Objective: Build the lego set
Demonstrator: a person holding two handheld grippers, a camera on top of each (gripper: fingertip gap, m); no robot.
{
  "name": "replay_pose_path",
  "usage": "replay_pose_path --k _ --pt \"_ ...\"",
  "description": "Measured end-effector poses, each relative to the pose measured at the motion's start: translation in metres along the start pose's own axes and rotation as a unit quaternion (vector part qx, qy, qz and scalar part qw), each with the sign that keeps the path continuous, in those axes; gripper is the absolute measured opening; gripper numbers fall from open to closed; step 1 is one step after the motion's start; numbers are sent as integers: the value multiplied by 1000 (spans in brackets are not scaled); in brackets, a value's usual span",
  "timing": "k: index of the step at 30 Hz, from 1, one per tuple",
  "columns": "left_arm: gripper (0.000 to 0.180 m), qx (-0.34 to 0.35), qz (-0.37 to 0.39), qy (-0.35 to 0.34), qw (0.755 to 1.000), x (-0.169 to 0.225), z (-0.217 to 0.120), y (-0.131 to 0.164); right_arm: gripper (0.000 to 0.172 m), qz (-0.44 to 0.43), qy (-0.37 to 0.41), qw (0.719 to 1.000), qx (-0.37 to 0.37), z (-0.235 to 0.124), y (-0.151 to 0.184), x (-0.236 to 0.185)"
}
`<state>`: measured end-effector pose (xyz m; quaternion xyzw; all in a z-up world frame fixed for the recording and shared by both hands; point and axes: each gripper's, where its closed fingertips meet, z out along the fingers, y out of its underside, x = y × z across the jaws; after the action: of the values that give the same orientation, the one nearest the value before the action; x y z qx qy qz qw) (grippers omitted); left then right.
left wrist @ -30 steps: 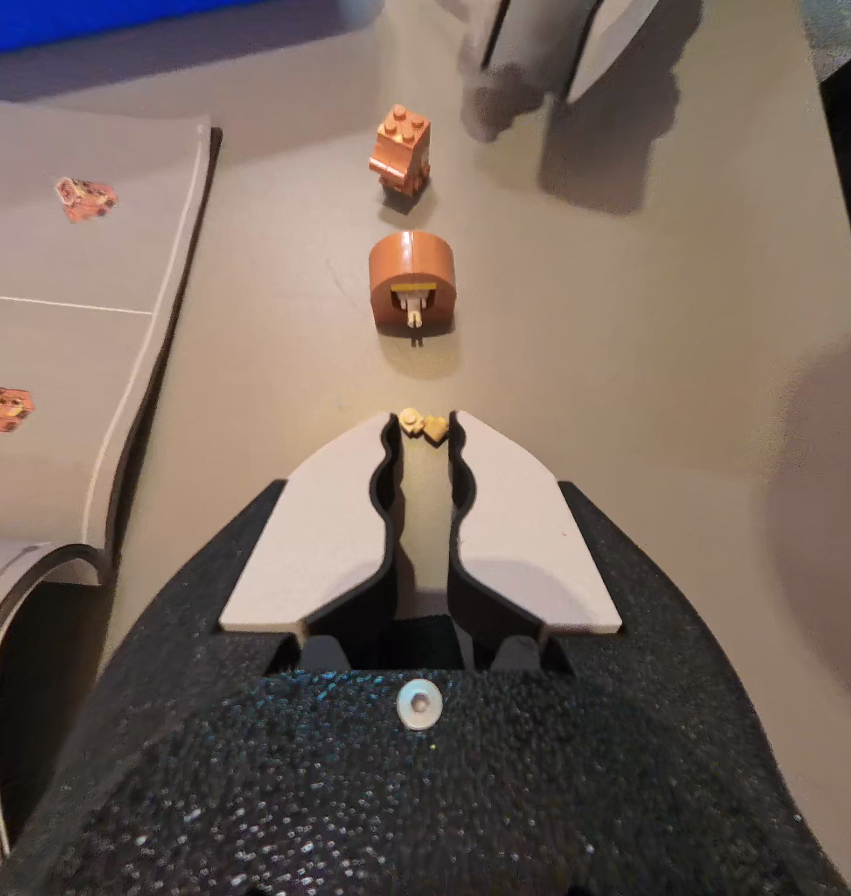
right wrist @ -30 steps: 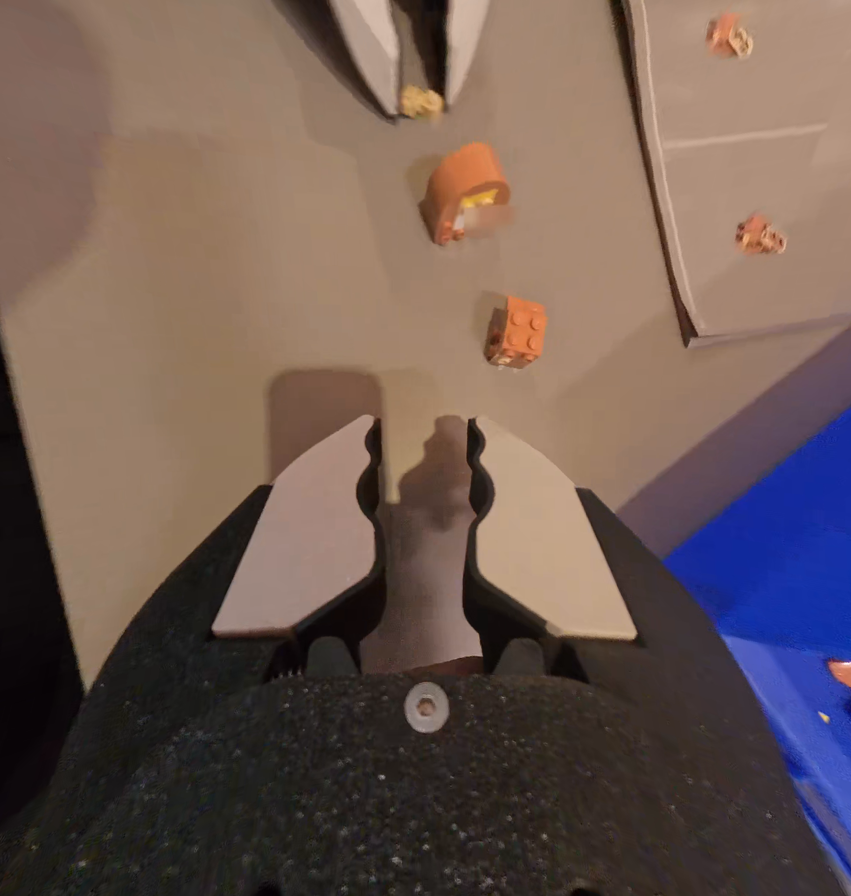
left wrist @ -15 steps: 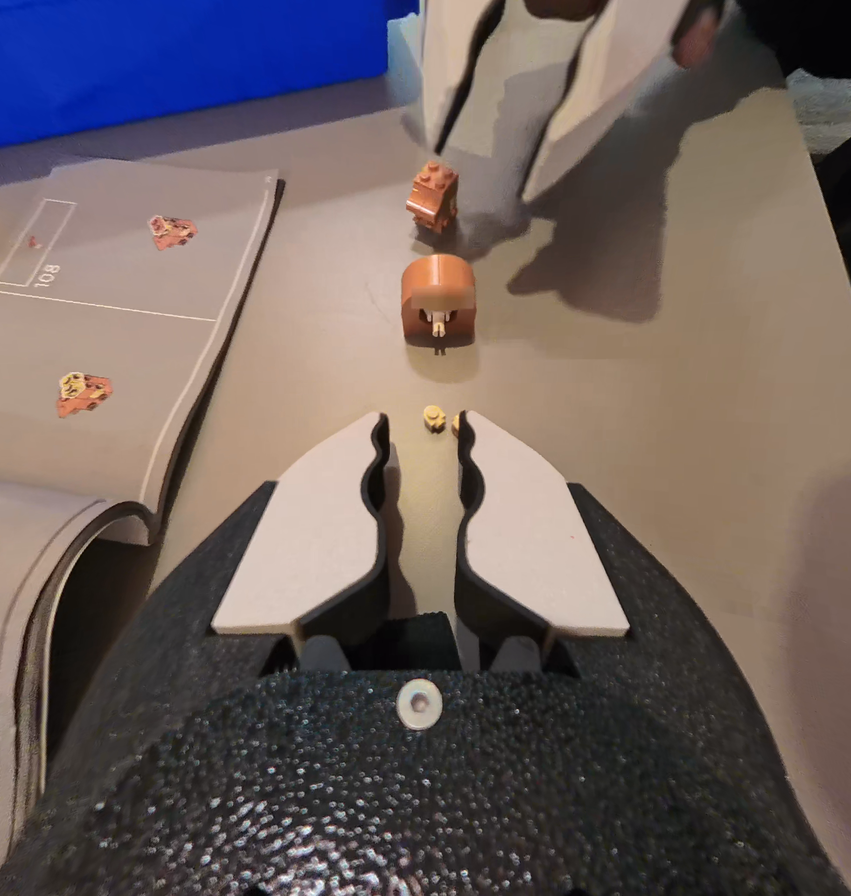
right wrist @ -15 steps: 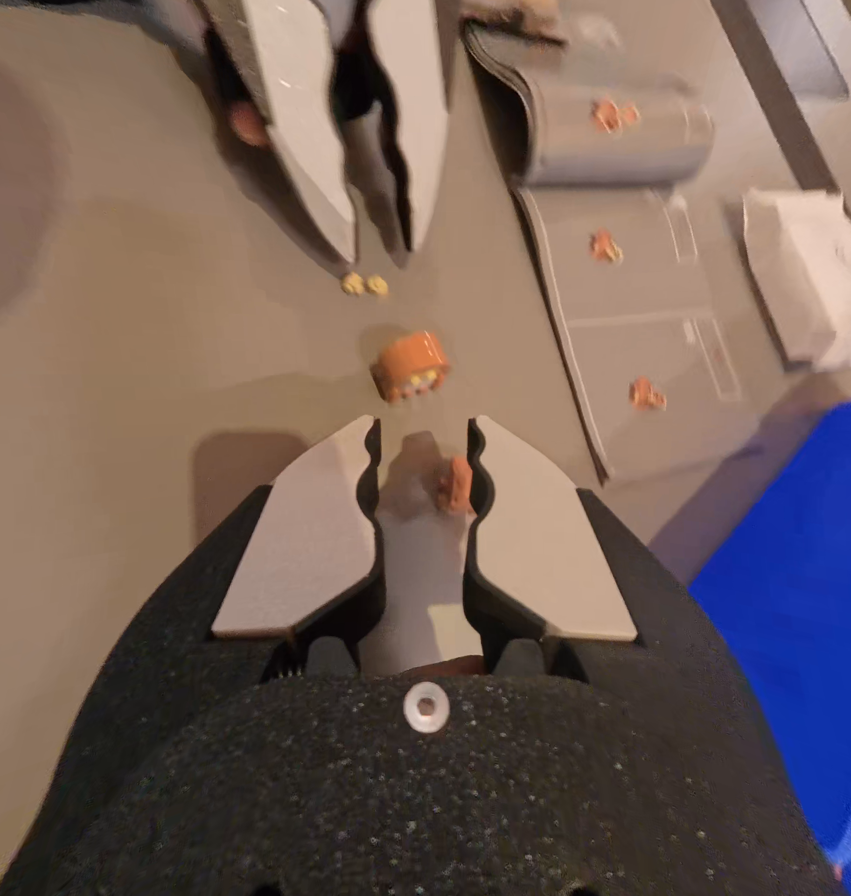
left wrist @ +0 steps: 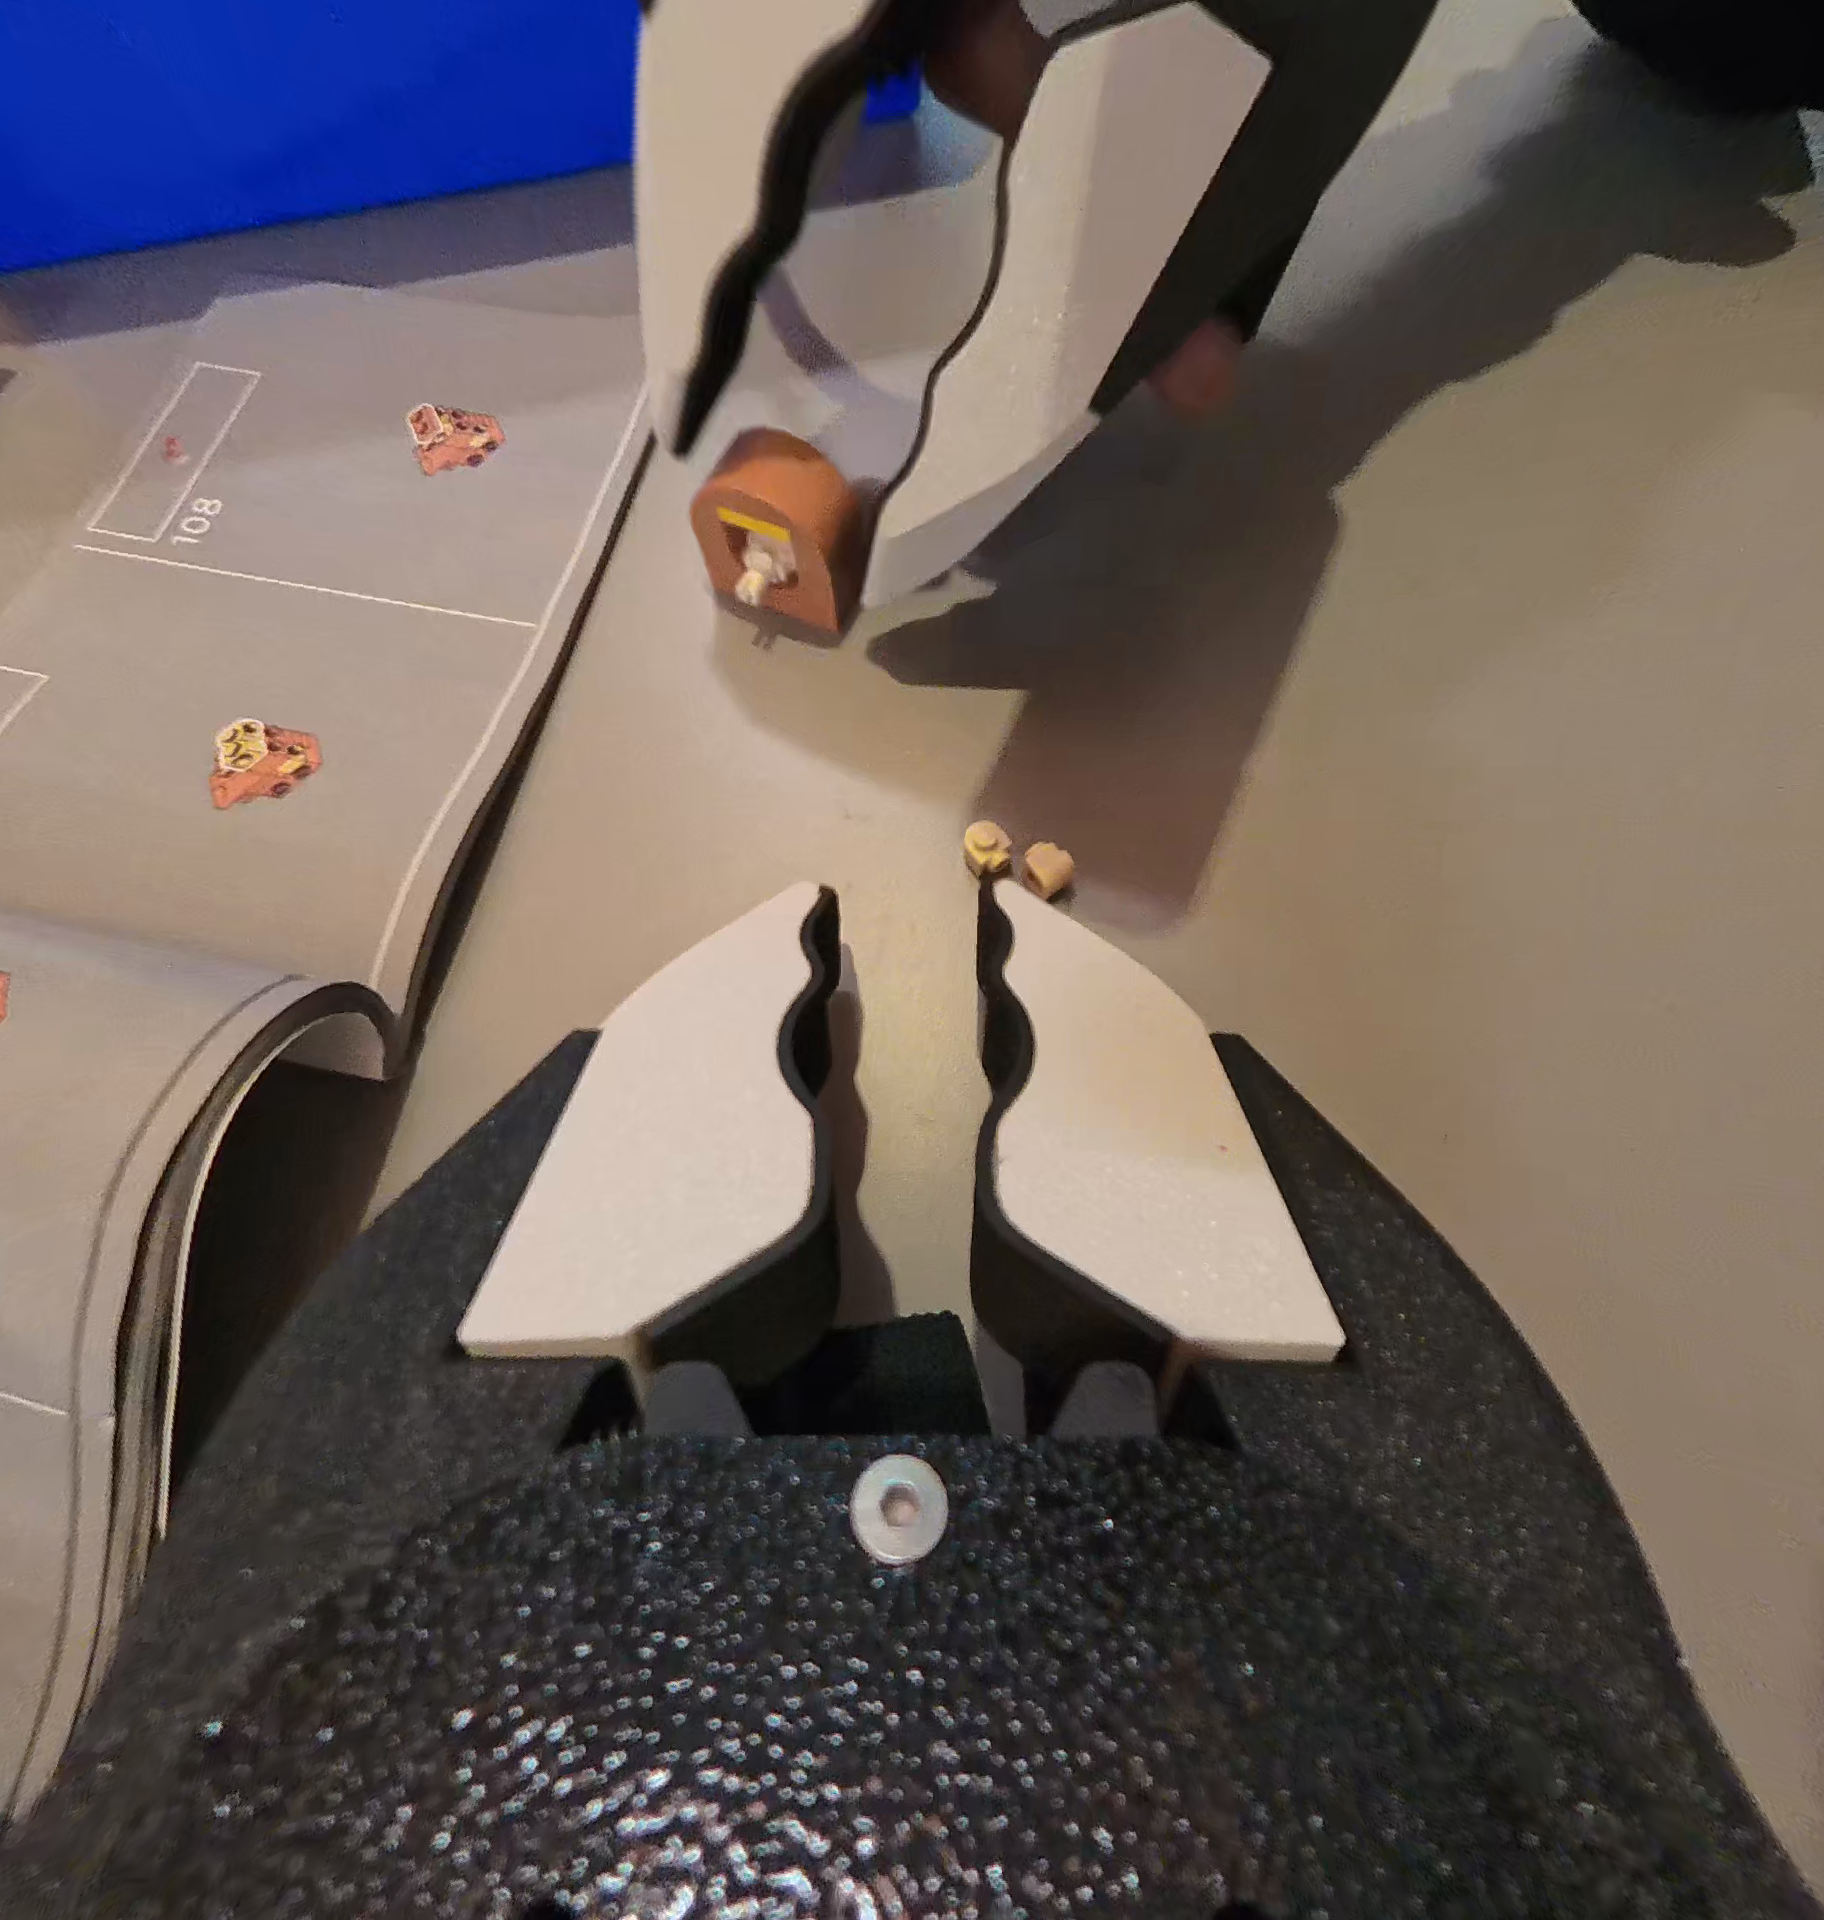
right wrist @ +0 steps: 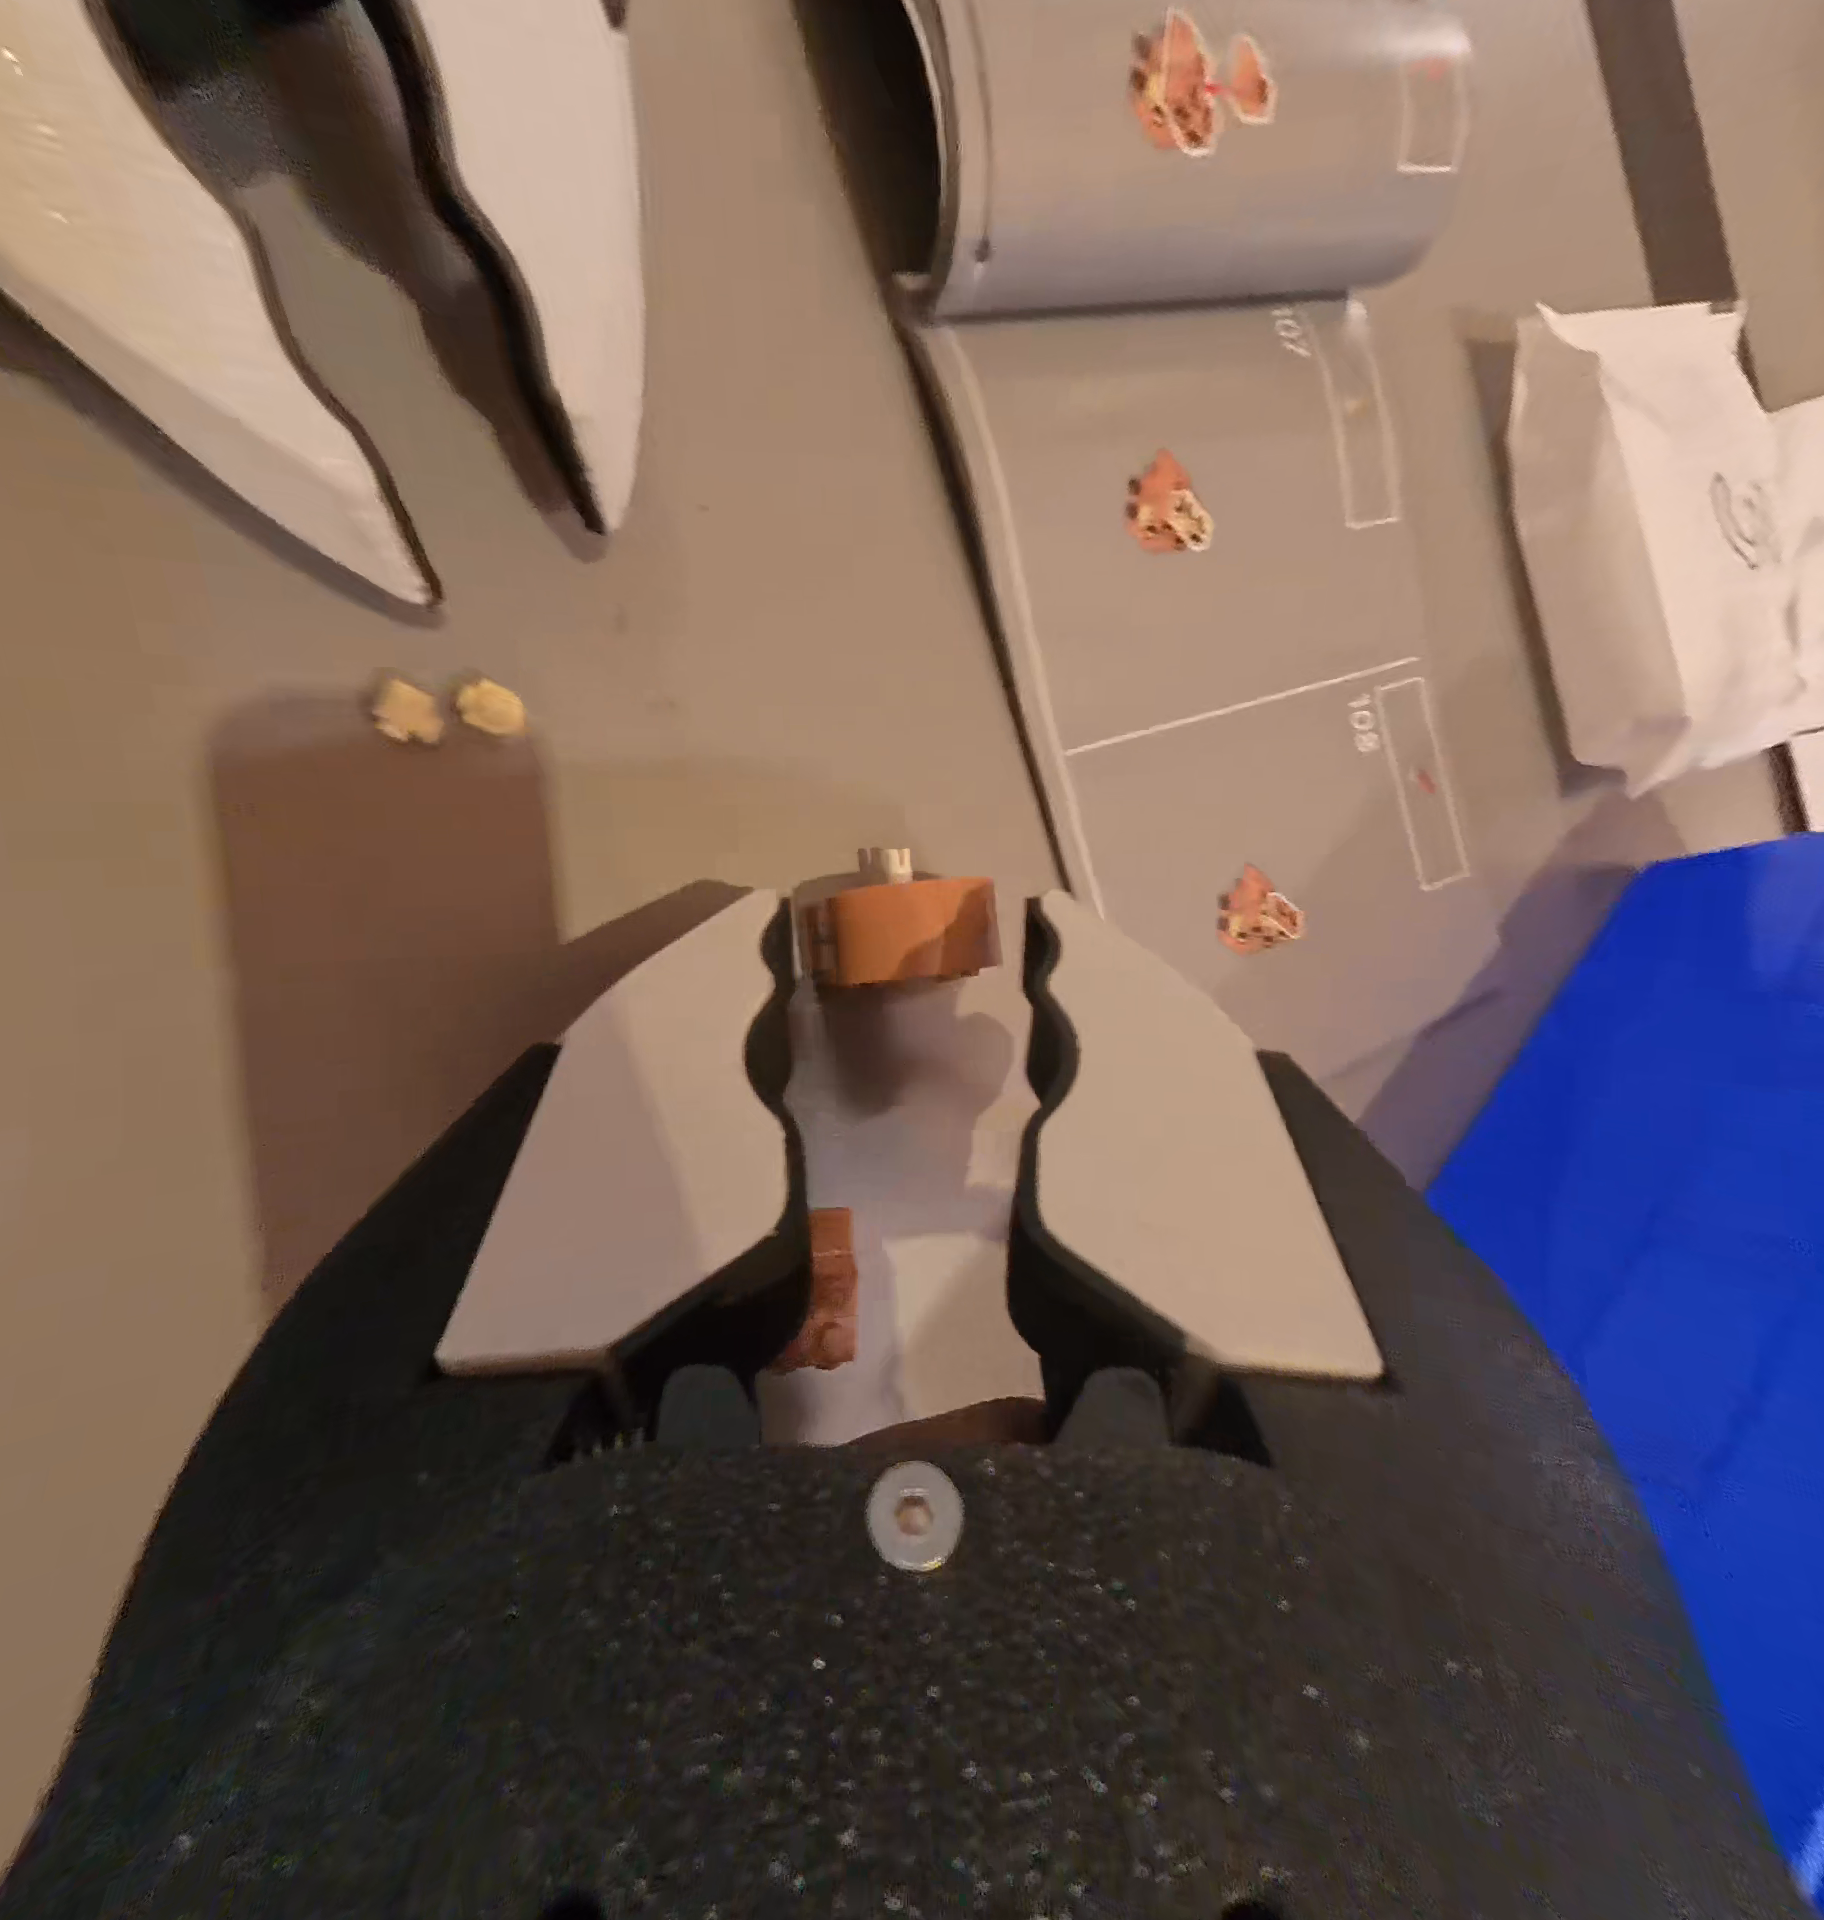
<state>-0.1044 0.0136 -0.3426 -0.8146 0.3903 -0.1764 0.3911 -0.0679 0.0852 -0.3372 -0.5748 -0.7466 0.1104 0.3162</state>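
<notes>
Right gripper (right wrist: 906,935) jaws apart around brown rounded brick (right wrist: 908,928), one side gapped; left gripper (left wrist: 908,904) jaws apart, bare, beside two tan studs (left wrist: 1017,854)

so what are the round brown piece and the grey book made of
Round brown piece: looks like hard moulded plastic, smooth with a slight sheen, like a toy brick. Grey book: looks like paper, matte printed pages that curl and fold over at the edge.
</notes>
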Motion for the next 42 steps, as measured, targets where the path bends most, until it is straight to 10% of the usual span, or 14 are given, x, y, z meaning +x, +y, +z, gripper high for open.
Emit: replay_pose_path --k 8,17,21,42 --pt "24 7 -10 -4 1000 -2 -5 1 44 95 -22 992 77 -56 23 -4" --pt "24 8 -17 -5 1000 -3 -5 1 38 116 -34 992 20 -40 57 -15" --pt "24 13 -21 -4 1000 -4 -6 0 17 91 -53 994 30 -34 50 -24" --pt "13 -3 9 59 998 27 3 -2 34 11 -48 988 145 -23 -4 -39"
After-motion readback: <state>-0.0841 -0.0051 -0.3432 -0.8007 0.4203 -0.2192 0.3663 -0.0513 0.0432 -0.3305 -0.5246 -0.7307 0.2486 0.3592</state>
